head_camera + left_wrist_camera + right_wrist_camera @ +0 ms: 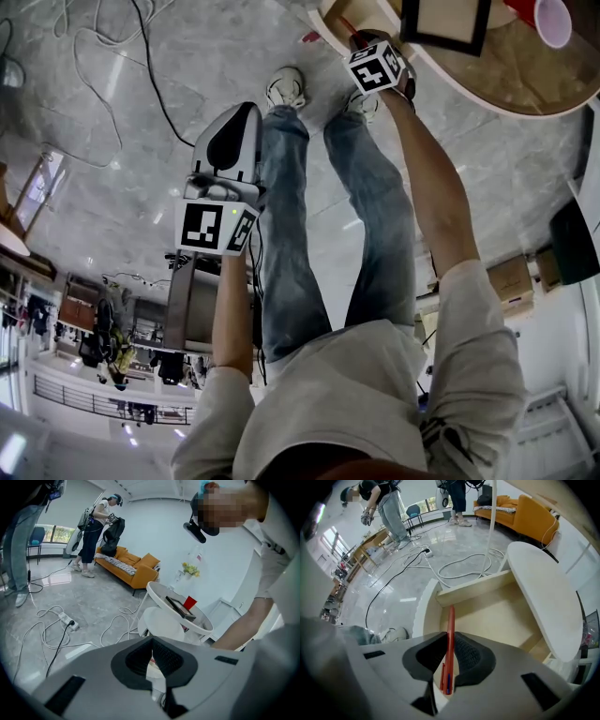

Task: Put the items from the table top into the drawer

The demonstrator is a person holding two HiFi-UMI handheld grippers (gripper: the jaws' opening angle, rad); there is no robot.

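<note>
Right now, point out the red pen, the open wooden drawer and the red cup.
Thin red pen (pixel 451 620): right gripper view, mid-shaft.
Open wooden drawer (pixel 497 616): right gripper view, bare floor.
Red plastic cup (pixel 551 19): head view, pale inside.

Left claw (pixel 151 639) closed, right claw (pixel 451 633) gripping.

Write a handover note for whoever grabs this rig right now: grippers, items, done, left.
Right gripper: shut on the slim red pen, pointing down over the open pale wooden drawer under the round white table top.
Left gripper: jaws together, empty, away from the table.
On the table top: black-framed picture and red cup.
Done: drawer open, pen picked up. The part of the drawer in view holds nothing.
Left: release the pen in the drawer, then move the picture and cup.
</note>
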